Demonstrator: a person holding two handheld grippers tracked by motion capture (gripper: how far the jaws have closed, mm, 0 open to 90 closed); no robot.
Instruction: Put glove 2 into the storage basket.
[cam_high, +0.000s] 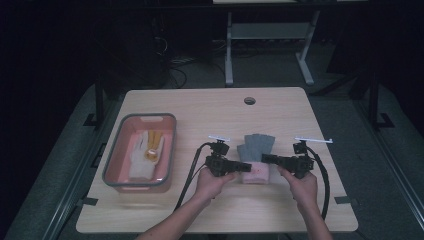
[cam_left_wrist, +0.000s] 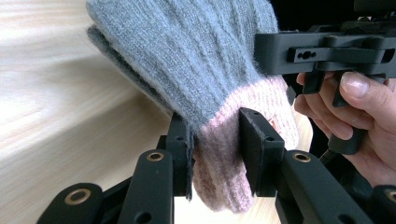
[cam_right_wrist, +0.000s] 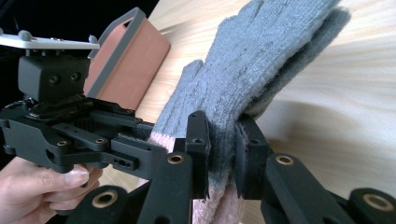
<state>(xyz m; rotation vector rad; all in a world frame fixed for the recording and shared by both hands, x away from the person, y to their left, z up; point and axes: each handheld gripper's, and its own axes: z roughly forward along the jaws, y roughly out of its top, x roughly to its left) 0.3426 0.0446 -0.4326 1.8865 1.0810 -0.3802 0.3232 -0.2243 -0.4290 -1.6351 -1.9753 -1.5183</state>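
**Both hand-held grippers clamped on one grey glove**

Left hand-held gripper (cam_left_wrist: 215, 154) of mine is closed on the pink cuff of the grey glove (cam_left_wrist: 196, 60); in the left gripper view the knit is squeezed between the two black pads, the cuff end hanging down past them. My right hand-held gripper (cam_right_wrist: 221, 156) is closed on the same glove from the opposite side, biting where the grey knit meets the pink cuff, the fabric pinched thin between its pads.

From the high view, the glove (cam_high: 255, 150) sits between my two hand-held grippers, left (cam_high: 243, 167) and right (cam_high: 267, 159), near the middle of the desk (cam_high: 200, 107), its fingers pointing away from me and the pink cuff toward me. Whether the glove lies on the desk or hangs just above it, I cannot tell. In both gripper views the glove's fingers appear doubled, one grey layer over another.

Well to my left on the desk stands a pink bin (cam_high: 120, 150) with a grey rim. Inside it lies a white glove (cam_high: 140, 160) with a yellow patch on it. The bin's corner (cam_right_wrist: 133, 60) also shows behind my left hand-held gripper in the right gripper view.
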